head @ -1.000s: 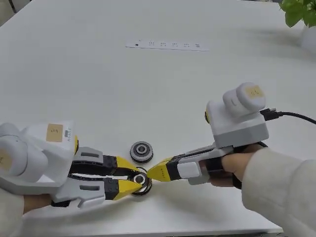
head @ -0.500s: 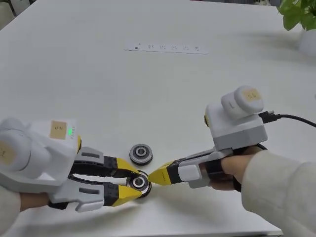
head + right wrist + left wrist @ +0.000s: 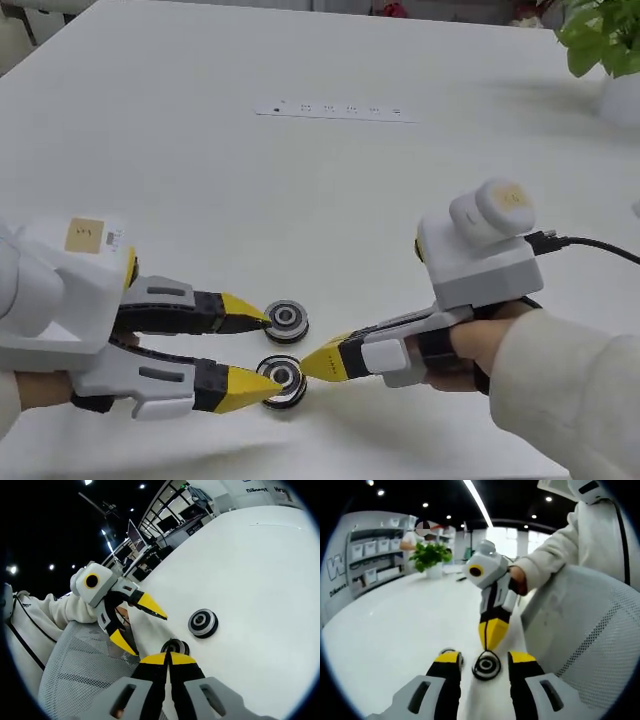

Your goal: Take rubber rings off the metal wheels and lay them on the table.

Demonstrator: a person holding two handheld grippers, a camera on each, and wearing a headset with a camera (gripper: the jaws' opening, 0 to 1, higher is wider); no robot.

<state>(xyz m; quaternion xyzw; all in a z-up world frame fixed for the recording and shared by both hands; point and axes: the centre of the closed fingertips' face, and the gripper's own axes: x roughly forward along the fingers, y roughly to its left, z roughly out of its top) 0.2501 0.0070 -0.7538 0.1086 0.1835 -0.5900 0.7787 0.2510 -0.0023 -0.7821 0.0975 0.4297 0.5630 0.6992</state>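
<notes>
Two metal wheels with black rubber rings lie flat near the table's front edge. In the head view the near wheel [image 3: 281, 381] sits by the lower jaw of my left gripper [image 3: 272, 348], which is open, and the far wheel [image 3: 287, 320] lies just beyond its upper jaw. My right gripper [image 3: 308, 365] is shut, its yellow tip against the near wheel's right rim. The left gripper view has the near wheel [image 3: 486, 666] between my open left gripper [image 3: 484, 656], with the right gripper [image 3: 490, 645] pointing down onto it. From the right gripper [image 3: 170, 656] I see the near wheel [image 3: 175, 646], the far wheel [image 3: 202, 622] and the left gripper [image 3: 146, 633].
A white power strip [image 3: 335, 110] lies far back on the white table [image 3: 300, 200]. A potted plant [image 3: 600, 35] stands at the back right corner. A black cable [image 3: 595, 240] trails from the right gripper. The table's front edge runs just below the grippers.
My left gripper's jaws have spread wide and let go of the near wheel, which it was shut around before. The right gripper's tip has stayed at that wheel.
</notes>
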